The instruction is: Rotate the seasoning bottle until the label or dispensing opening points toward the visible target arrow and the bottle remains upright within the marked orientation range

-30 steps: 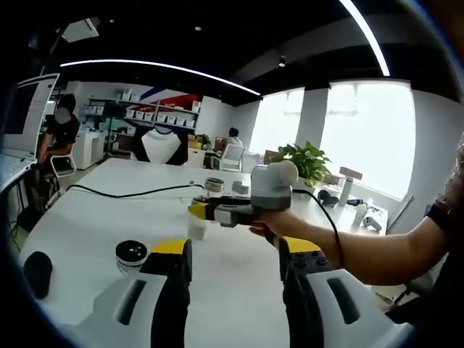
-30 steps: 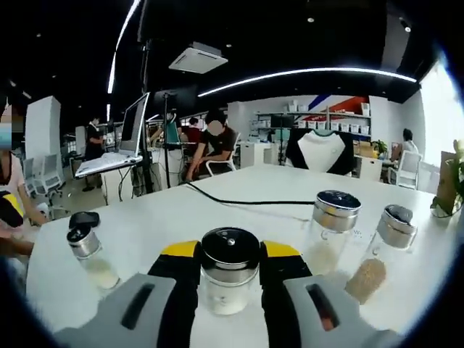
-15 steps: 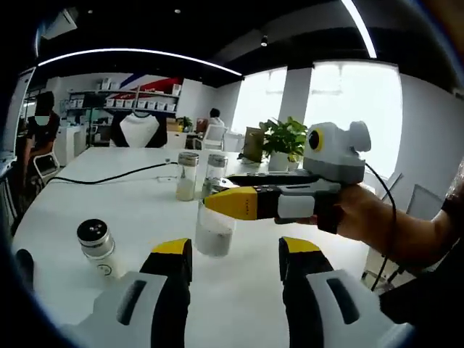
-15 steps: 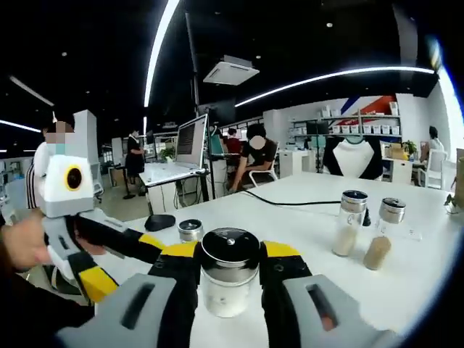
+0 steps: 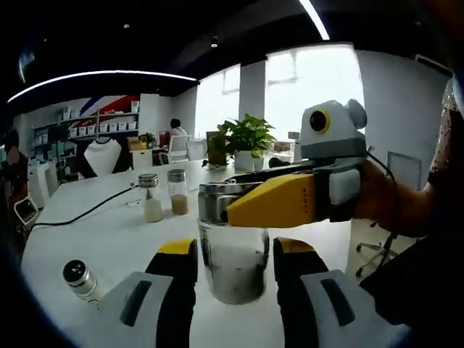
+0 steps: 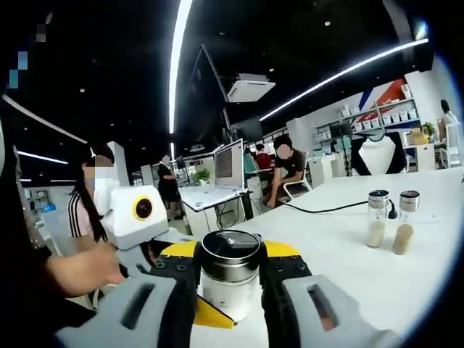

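Observation:
A glass seasoning bottle (image 5: pixel 233 274) with pale powder and a metal lid stands upright just above the white table (image 5: pixel 109 232). My right gripper (image 6: pixel 230 255) is shut on the bottle (image 6: pixel 229 290) below its black-topped lid. In the left gripper view, the right gripper (image 5: pixel 274 203) reaches in from the right with a yellow jaw across the bottle's neck. My left gripper (image 5: pixel 235 251) is open, with one jaw on either side of the bottle's glass body, close to it. In the right gripper view the left gripper (image 6: pixel 204 315) comes in from the left, held by a hand (image 6: pixel 76 270).
Two more seasoning bottles (image 5: pixel 151 199) (image 5: pixel 177 192) stand together farther along the table, also in the right gripper view (image 6: pixel 376 217) (image 6: pixel 404 221). A small bottle (image 5: pixel 78 276) sits near the table's edge. A black cable (image 5: pixel 87 211) crosses the table, a potted plant (image 5: pixel 246 138) stands behind, and people sit at desks beyond.
The left gripper has closed in on the bottle held by the right gripper, which now sits between its open jaws. Both views have swung round, with the right gripper still holding the bottle.

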Demonstrator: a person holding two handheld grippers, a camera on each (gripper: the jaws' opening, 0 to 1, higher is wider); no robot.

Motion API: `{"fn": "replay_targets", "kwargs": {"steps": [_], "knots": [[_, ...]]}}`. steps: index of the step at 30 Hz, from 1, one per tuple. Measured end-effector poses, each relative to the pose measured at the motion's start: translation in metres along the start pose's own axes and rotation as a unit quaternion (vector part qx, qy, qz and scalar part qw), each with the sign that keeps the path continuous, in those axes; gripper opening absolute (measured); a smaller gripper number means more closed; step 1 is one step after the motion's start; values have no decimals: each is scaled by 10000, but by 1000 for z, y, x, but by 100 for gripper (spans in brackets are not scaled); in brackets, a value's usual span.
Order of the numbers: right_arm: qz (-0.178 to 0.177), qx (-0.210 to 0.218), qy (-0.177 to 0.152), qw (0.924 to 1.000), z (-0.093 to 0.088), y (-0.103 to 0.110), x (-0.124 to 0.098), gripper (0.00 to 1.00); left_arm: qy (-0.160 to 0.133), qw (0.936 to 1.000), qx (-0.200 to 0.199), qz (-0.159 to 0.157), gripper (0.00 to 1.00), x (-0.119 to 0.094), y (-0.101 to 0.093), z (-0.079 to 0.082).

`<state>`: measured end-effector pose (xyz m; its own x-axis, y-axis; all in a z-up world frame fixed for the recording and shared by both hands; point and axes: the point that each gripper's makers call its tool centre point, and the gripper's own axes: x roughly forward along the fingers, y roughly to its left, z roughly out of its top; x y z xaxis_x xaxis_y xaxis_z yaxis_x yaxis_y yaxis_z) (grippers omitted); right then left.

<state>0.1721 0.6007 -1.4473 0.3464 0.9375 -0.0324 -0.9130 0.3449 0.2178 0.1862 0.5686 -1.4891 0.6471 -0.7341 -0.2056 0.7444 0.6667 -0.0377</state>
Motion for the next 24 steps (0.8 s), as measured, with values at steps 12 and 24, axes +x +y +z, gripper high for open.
{"fn": "replay_targets", "kwargs": {"steps": [12, 24], "knots": [[-706, -191, -329, 9968, 12, -7, 4, 30, -125, 9922, 12, 1240, 37, 5, 15, 10], [423, 355, -591, 9967, 23, 0, -6, 29, -130, 9950, 362, 923, 38, 3, 4, 20]]}}
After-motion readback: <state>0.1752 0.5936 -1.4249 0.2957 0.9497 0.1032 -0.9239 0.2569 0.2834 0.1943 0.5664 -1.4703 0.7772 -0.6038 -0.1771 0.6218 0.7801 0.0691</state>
